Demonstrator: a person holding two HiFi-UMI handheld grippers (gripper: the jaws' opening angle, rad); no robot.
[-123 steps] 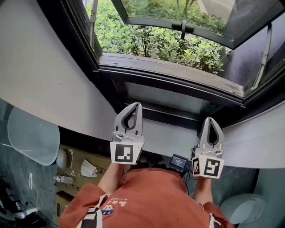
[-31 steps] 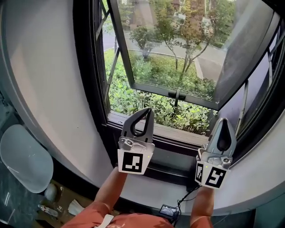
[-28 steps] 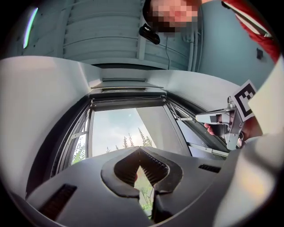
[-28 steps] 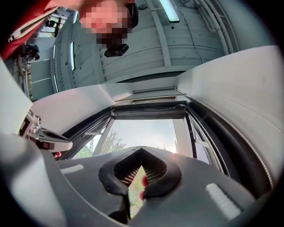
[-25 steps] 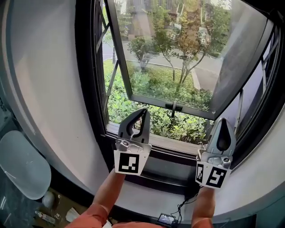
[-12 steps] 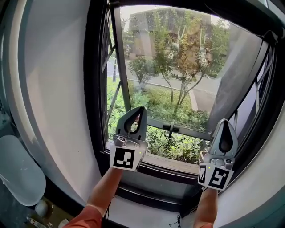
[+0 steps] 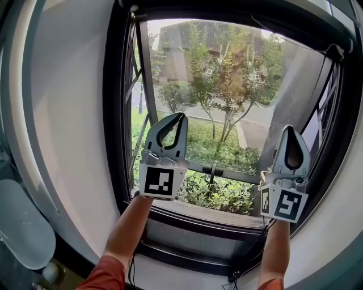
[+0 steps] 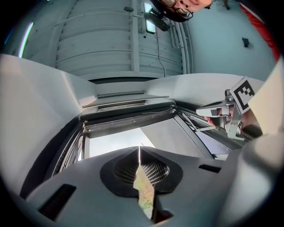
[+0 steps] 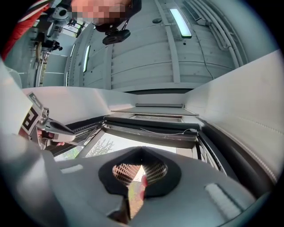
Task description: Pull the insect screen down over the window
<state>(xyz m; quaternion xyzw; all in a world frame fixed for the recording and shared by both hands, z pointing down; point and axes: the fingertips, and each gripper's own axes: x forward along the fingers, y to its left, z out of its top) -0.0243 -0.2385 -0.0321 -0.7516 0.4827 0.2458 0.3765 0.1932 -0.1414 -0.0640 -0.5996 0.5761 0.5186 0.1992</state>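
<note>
Black all round: faced the window frame (image 7: 116, 113), its sash (image 7: 238, 174) swung outward beyond both pairs of jaws. Found the insect screen (image 7: 241, 15) rolled up in its housing, above and ahead of the jaws, not yet reached. Held left gripper (image 7: 181, 115) and right gripper (image 7: 288, 128) tip-up, jaws pressed together on nothing. Risked most a blunt knock of shut jaws against the housing, with no gap ready for the pull bar. Risked next a lopsided pull, enough to skew the mesh in its side guides. Might lastly have snagged the thin cord (image 9: 169, 132) strung just ahead of the right jaws.
</note>
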